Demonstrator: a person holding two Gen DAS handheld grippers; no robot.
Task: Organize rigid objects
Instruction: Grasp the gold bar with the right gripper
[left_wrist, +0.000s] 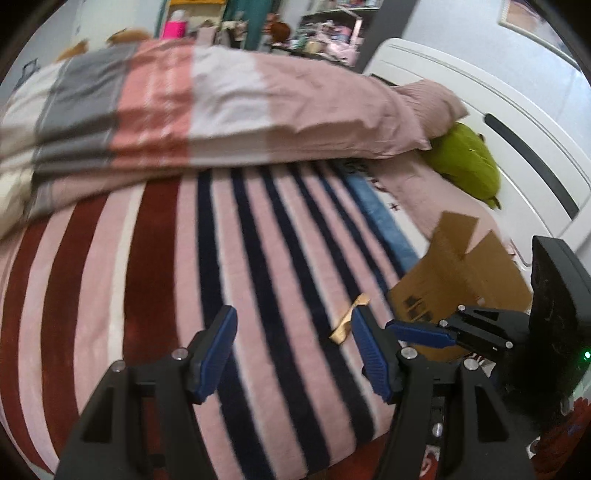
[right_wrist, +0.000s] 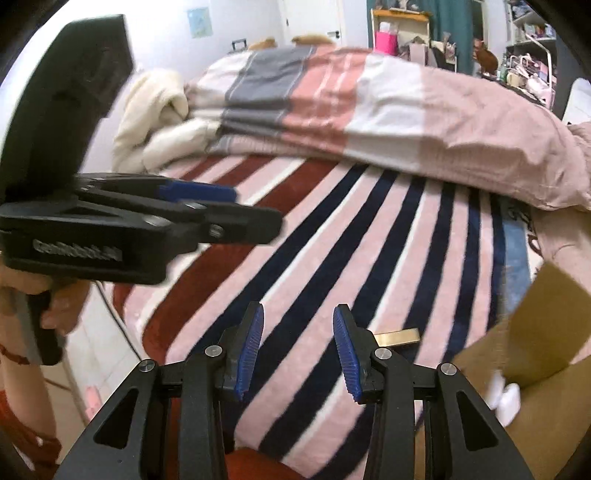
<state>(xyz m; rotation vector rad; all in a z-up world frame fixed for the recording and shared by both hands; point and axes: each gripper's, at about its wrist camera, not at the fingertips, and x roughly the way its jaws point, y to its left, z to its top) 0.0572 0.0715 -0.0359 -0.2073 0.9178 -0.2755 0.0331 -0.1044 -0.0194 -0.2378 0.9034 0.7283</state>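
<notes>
Striped blanket (left_wrist: 258, 258) covers the bed beneath both grippers. Left gripper (left_wrist: 293, 354) has its jaws spread wide and empty, above the blanket. Right gripper (right_wrist: 298, 354) is likewise parted and holds nothing. One strip of tape (left_wrist: 349, 317) lies just beside the left gripper's right finger. One open cardboard box (left_wrist: 461, 273) sits at the right, holding two white objects (right_wrist: 504, 398). Beyond lie one folded duvet (left_wrist: 207, 103) and one green cushion (left_wrist: 467, 160).

Bedroom: bed (left_wrist: 258, 258), duvet (left_wrist: 221, 110), cluttered shelves (left_wrist: 325, 22)
</notes>
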